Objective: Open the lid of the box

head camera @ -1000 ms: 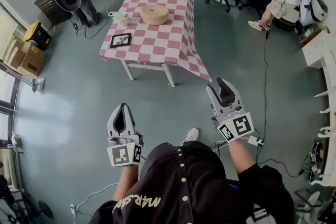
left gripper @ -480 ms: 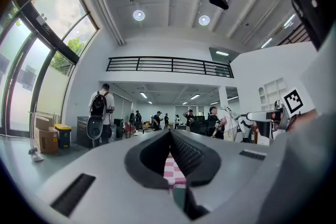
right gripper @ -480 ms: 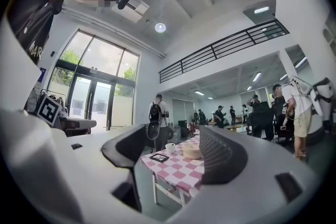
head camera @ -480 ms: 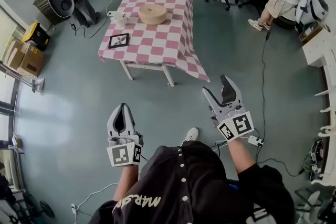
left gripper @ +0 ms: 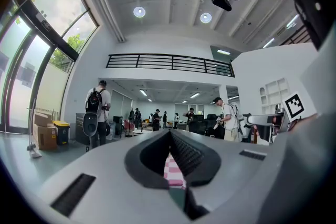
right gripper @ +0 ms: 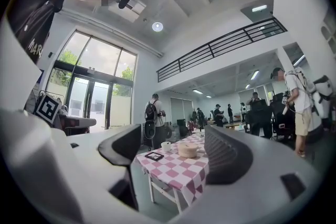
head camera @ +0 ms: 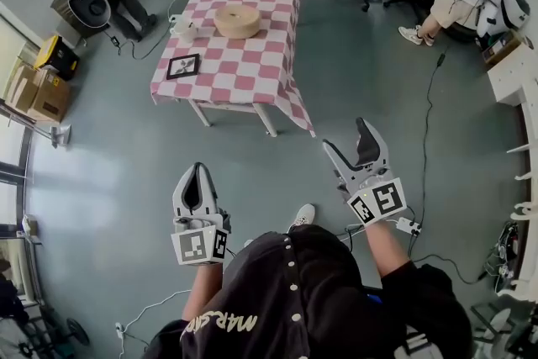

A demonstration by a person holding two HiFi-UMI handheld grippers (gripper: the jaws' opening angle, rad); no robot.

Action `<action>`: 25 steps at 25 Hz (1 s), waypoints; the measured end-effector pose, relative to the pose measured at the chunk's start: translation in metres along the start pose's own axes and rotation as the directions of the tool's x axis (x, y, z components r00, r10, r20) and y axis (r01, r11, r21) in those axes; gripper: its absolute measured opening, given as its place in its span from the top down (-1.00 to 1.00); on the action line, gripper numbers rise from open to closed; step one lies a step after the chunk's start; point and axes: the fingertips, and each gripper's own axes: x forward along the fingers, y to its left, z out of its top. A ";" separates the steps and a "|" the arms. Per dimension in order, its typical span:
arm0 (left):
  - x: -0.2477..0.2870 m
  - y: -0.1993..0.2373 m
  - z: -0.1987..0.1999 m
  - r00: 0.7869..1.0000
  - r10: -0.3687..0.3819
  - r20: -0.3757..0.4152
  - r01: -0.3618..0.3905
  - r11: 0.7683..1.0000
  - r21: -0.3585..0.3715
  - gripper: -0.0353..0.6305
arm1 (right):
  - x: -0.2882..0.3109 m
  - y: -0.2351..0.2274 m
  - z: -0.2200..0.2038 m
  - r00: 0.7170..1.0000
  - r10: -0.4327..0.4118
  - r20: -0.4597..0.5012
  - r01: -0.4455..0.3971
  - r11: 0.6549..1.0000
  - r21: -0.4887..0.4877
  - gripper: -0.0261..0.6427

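Box [right gripper: 187, 150] shows in right gripper view, not left.

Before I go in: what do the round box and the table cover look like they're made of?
Round box: pale tan and matte, probably wood, bamboo or woven fibre; it is too far off to tell which. Table cover: soft cloth in pink-and-white checks; it drapes over the table's edges and hangs in a loose fold at the near corner.

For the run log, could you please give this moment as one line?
left gripper: shut, empty | right gripper: fingers opening, empty | box: on table, out of reach
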 end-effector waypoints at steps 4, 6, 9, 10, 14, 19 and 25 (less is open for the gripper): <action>0.013 -0.013 -0.001 1.000 0.012 -0.007 -0.012 1.000 -0.003 0.87 | 0.005 -0.017 -0.003 1.000 0.013 -0.007 -0.013 1.000 -0.003 -0.23; 0.021 -0.019 -0.002 1.000 0.020 -0.011 -0.020 1.000 -0.011 0.87 | 0.010 -0.025 -0.003 1.000 0.021 -0.012 -0.021 1.000 -0.003 -0.30; 0.032 -0.030 -0.003 1.000 0.030 -0.008 -0.030 1.000 -0.009 0.87 | 0.016 -0.034 -0.002 0.999 0.040 -0.005 -0.040 0.999 0.000 -0.34; 0.036 -0.033 -0.004 0.999 0.035 -0.005 -0.035 0.999 -0.010 0.87 | 0.018 -0.037 -0.002 0.999 0.048 0.000 -0.048 0.999 0.004 -0.35; 0.045 -0.044 -0.009 0.998 0.065 -0.006 -0.065 0.997 -0.030 0.87 | 0.027 -0.051 -0.006 0.997 0.072 -0.004 -0.072 0.997 0.023 -0.39; 0.043 -0.043 -0.017 0.995 0.092 -0.037 -0.093 0.996 -0.007 0.87 | 0.038 -0.058 -0.017 0.997 0.073 -0.005 -0.073 0.995 0.070 -0.39; 0.056 -0.025 -0.027 0.992 0.113 -0.061 -0.113 0.994 -0.008 0.87 | 0.060 -0.057 -0.028 0.996 0.084 -0.023 -0.082 0.995 0.059 -0.40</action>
